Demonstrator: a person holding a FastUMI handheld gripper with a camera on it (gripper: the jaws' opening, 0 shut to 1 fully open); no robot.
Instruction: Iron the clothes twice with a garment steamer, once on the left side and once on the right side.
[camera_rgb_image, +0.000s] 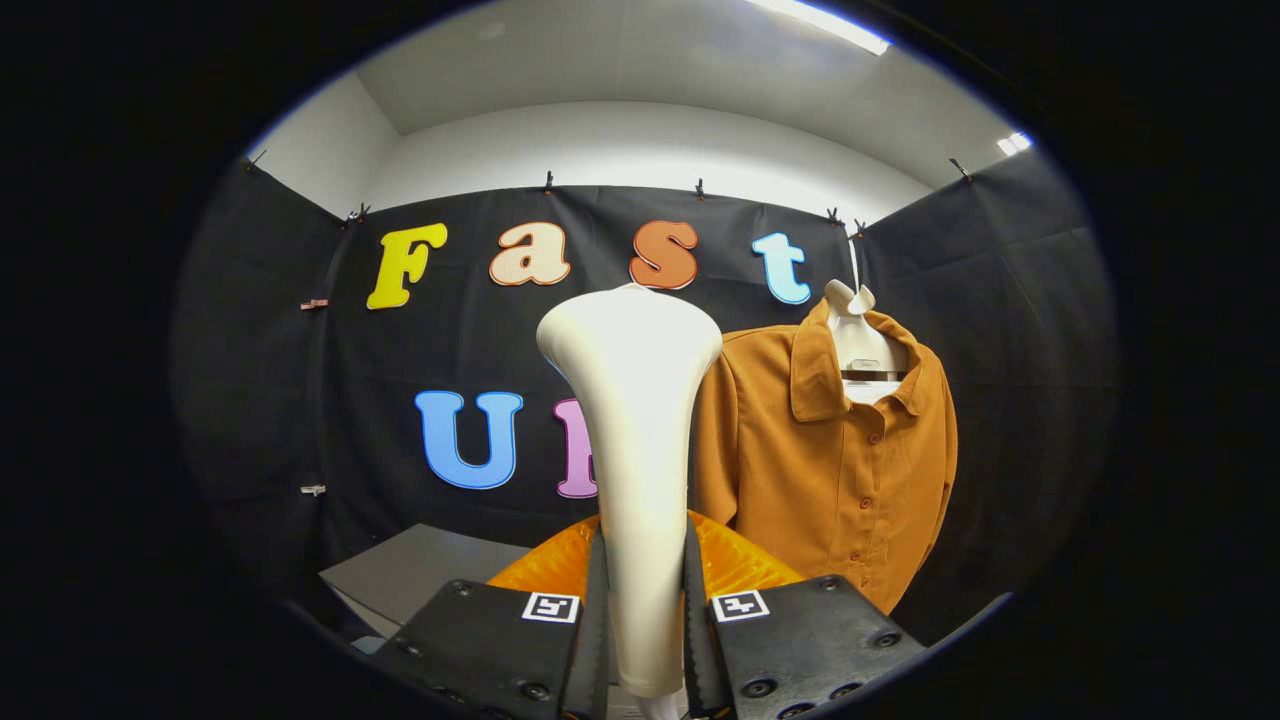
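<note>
A white garment steamer (635, 440) stands upright between my fingers, its wide head up at the top and its slim handle clamped by both pads. My gripper (645, 620) is shut on that handle. An orange-brown button-up shirt (830, 450) hangs on a white hanger (862, 345) against the black cloth wall, beyond the fingers and to the right of the steamer head. The steamer head is left of the shirt's left sleeve and covers part of its edge; I cannot tell how far apart they are.
A grey tabletop (420, 575) lies low on the left beyond the fingers. An orange ribbed object (735, 560) sits just behind the fingers, partly hidden by the steamer handle. Black cloth walls close the booth on all sides.
</note>
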